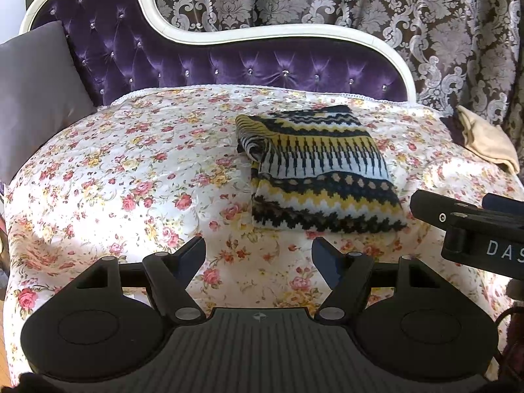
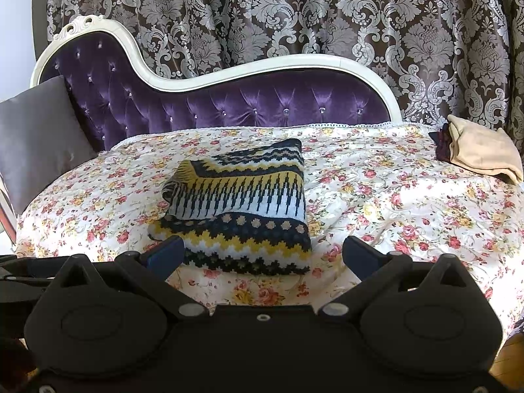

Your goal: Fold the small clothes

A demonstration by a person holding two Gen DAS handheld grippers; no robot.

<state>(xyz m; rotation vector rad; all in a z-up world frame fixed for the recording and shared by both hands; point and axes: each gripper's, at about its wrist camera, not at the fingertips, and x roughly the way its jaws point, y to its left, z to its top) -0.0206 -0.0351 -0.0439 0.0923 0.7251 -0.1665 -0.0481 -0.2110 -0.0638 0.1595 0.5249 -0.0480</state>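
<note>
A knitted garment point(image 1: 319, 168) with navy, yellow and white zigzag bands lies folded in a rectangle on the floral cover point(image 1: 131, 170). It also shows in the right wrist view point(image 2: 239, 203). My left gripper point(image 1: 258, 255) is open and empty, just in front of the garment's near left corner. My right gripper point(image 2: 263, 257) is open and empty, with its jaws on either side of the garment's near edge, a little short of it. The right gripper also shows from the side in the left wrist view point(image 1: 458, 219).
A folded beige cloth point(image 2: 484, 152) lies on a dark red piece point(image 2: 442, 142) at the far right corner. A grey cushion point(image 2: 36, 140) leans at the left. The purple tufted backrest point(image 2: 262, 108) runs behind, with patterned curtains point(image 2: 294, 16) beyond.
</note>
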